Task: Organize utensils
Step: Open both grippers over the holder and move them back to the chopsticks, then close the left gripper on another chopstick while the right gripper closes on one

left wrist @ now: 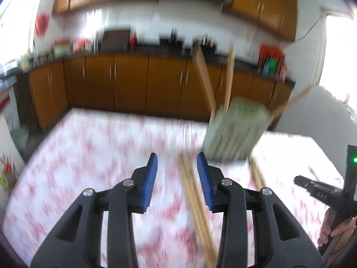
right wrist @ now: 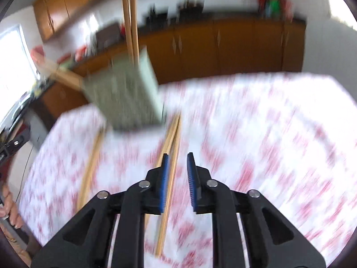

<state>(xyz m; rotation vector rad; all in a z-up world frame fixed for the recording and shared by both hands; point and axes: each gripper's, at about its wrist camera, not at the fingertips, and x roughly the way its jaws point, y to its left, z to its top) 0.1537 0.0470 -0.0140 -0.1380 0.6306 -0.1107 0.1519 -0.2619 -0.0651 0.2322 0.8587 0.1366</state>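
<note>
The picture is blurred. A green slotted utensil holder (left wrist: pixel 236 129) (right wrist: pixel 125 96) stands on the table with wooden utensils (left wrist: pixel 229 78) (right wrist: pixel 129 22) upright in it. Two pairs of wooden chopsticks lie flat in front of it. In the left wrist view one pair (left wrist: pixel 194 201) runs below the gap of my left gripper (left wrist: pixel 177 178), close to its right pad; the jaws are open and do not press on it. My right gripper (right wrist: pixel 178 178) is open with a narrow gap. The other pair (right wrist: pixel 170 143) (left wrist: pixel 257 174) passes under its left finger.
The table carries a white cloth with a red pattern (left wrist: pixel 89 156) (right wrist: pixel 267 134). Brown kitchen cabinets (left wrist: pixel 129 80) and a cluttered dark counter lie beyond it. A hand (left wrist: pixel 334 230) grips the right tool's handle at the frame edge.
</note>
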